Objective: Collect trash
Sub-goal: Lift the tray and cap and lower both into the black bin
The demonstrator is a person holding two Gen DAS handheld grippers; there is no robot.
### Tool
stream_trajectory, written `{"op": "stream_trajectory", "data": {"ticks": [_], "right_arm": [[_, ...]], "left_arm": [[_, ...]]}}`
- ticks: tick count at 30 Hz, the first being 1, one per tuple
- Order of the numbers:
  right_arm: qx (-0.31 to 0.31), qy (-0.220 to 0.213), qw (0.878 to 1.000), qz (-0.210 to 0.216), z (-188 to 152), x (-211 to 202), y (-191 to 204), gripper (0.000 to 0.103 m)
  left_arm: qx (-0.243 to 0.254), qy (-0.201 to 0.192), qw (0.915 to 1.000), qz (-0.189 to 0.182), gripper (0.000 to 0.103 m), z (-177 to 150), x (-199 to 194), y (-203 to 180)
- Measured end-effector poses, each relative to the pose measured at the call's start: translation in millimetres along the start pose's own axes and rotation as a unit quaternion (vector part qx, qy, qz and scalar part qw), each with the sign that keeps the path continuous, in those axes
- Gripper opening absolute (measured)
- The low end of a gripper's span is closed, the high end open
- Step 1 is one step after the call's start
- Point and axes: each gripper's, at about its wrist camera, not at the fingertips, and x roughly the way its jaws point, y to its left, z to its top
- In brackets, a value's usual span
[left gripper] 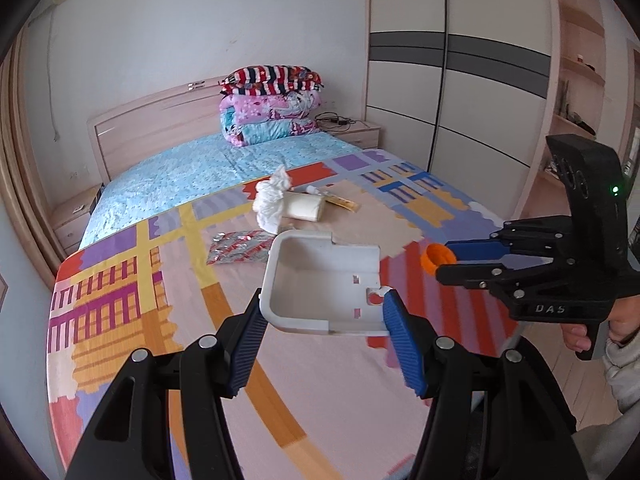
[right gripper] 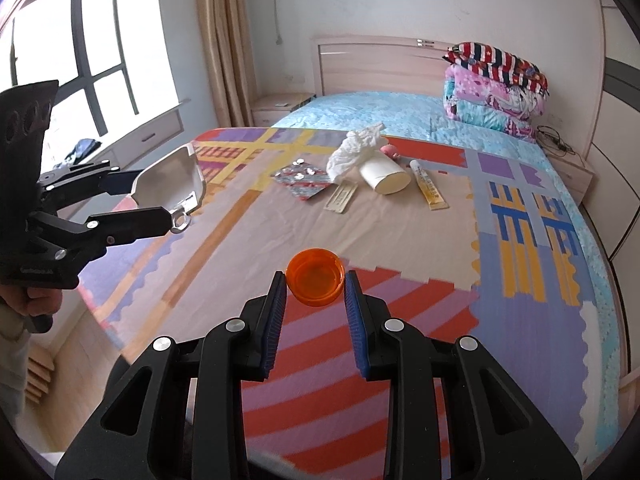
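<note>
My left gripper is shut on a white plastic dustpan-like tray, held above the patterned bed cover; the same tray shows at the left of the right wrist view. My right gripper is shut on an orange bottle cap, seen too as the orange cap at the right of the left wrist view. On the cover beyond lie a crumpled white tissue, a white paper cup on its side, a yellow tube, a silver-red foil wrapper and a small flat packet.
The bed has a wooden headboard and folded quilts at its head. A wardrobe stands on the right, nightstands flank the bed, and a window with curtain is on the left. A person's hand holds the right gripper.
</note>
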Motion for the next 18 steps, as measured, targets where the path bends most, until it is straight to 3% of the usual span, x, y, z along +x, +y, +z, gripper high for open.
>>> {"op": "stream_trajectory", "data": {"ticks": [8, 11, 18], "right_arm": [[-0.004, -0.003, 1.000, 0.014, -30, -27, 21, 0.030], [-0.014, 0.000, 1.000, 0.022, -39, -34, 31, 0.030], [-0.035, 0.018, 0.999, 0.036, -70, -42, 43, 0.030]], "left_arm": [[-0.032, 0.003, 0.9994, -0.015, 0.057, -36, -14, -20], [-0.060, 0.004, 0.9972, -0.045, 0.057, -53, -21, -28], [-0.066, 0.022, 0.9955, -0.064, 0.052, -84, -31, -49]]}}
